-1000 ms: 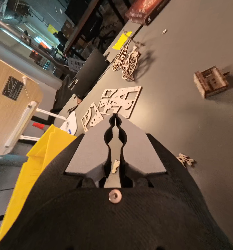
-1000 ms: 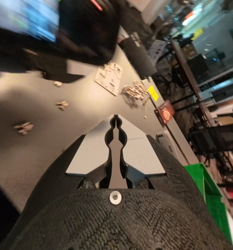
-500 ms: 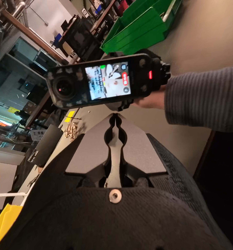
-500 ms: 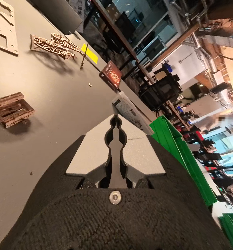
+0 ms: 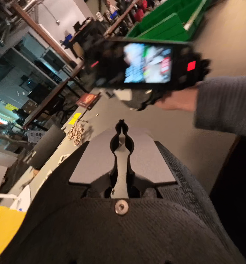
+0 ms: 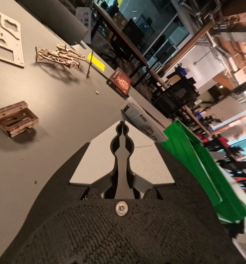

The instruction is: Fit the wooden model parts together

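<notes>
My left gripper (image 5: 121,121) is shut and empty, raised above the grey table and tilted. My right gripper (image 6: 122,121) is shut and empty too. A wooden bicycle model (image 5: 76,133) stands at the far left of the table; it also shows in the right wrist view (image 6: 59,56). A small brown wooden box-shaped assembly (image 6: 14,118) sits on the table left of my right gripper. A cut-out wooden parts sheet (image 6: 6,42) lies at the far left. The other gripper with its lit camera screen (image 5: 147,64) is held by a hand in a grey sleeve (image 5: 225,105).
A dark red model box (image 6: 120,82), a printed booklet (image 6: 141,121), a yellow note (image 6: 96,61) and a small ring (image 6: 97,92) lie on the table (image 6: 55,92). Green bins (image 6: 198,164) stand to the right. A yellow bag (image 5: 3,228) is at lower left. The left gripper's tips are roughly 15 cm from the right gripper's.
Both grippers have swung round: the left view went from the parts sheets to the other gripper's camera, the right view from a blurred table to the wooden box and bins. Both stayed shut.
</notes>
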Available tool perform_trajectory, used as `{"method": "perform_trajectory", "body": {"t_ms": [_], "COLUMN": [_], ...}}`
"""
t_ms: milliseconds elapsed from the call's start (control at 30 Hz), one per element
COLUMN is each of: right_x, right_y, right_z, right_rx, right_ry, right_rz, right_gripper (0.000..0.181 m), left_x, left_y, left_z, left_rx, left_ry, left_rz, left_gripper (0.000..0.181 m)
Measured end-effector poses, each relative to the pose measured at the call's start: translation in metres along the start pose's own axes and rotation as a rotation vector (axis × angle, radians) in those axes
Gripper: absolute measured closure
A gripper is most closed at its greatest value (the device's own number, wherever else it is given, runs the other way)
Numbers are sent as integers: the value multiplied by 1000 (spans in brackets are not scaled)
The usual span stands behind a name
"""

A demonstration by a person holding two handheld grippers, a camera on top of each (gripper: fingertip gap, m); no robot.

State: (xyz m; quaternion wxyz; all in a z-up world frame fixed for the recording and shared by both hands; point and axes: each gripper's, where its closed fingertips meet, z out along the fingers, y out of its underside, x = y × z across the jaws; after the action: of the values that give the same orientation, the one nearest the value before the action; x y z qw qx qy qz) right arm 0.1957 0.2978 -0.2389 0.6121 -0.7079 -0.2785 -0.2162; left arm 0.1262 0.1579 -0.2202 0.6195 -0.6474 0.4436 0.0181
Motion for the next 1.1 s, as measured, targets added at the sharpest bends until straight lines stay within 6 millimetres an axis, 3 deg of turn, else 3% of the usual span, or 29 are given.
{"method": "perform_trajectory", "body": {"t_ms": [167,300,367,467,533,667,733,867,1000,1100], "right_x": [4,9,13,23,34,44,35,1,-61,-116], "right_y": [-2,0,-4,-22,-32,-55,-66,-83,-91,-86], "right_z": [-3,5,15,28,36,37,34,10,-34,-69], "right_rx": [169,243,307,446,505,651,717,804,808,770], "right_ry": [-172,-230,-225,-170,-105,-51,-119,-440,-841,-1091], "right_rz": [171,220,222,239,263,273,272,320,241,63], "right_gripper": [181,173,172,169,163,154,150,142,143,146], "left_x": [-100,-170,-196,-233,-252,-254,-257,-256,-241,-220], "left_y": [39,65,74,83,89,105,109,97,92,105], "left_z": [-23,-34,-30,-23,-24,-8,-11,-28,-31,-37], "left_rx": [113,224,242,343,449,462,467,502,417,306], "left_ry": [-211,-379,-437,-565,-669,-635,-632,-606,-449,-287], "left_rz": [-288,-294,-295,-345,-341,-364,-402,-334,-228,-308], "left_gripper": [181,181,178,157,152,145,145,146,154,154]}}
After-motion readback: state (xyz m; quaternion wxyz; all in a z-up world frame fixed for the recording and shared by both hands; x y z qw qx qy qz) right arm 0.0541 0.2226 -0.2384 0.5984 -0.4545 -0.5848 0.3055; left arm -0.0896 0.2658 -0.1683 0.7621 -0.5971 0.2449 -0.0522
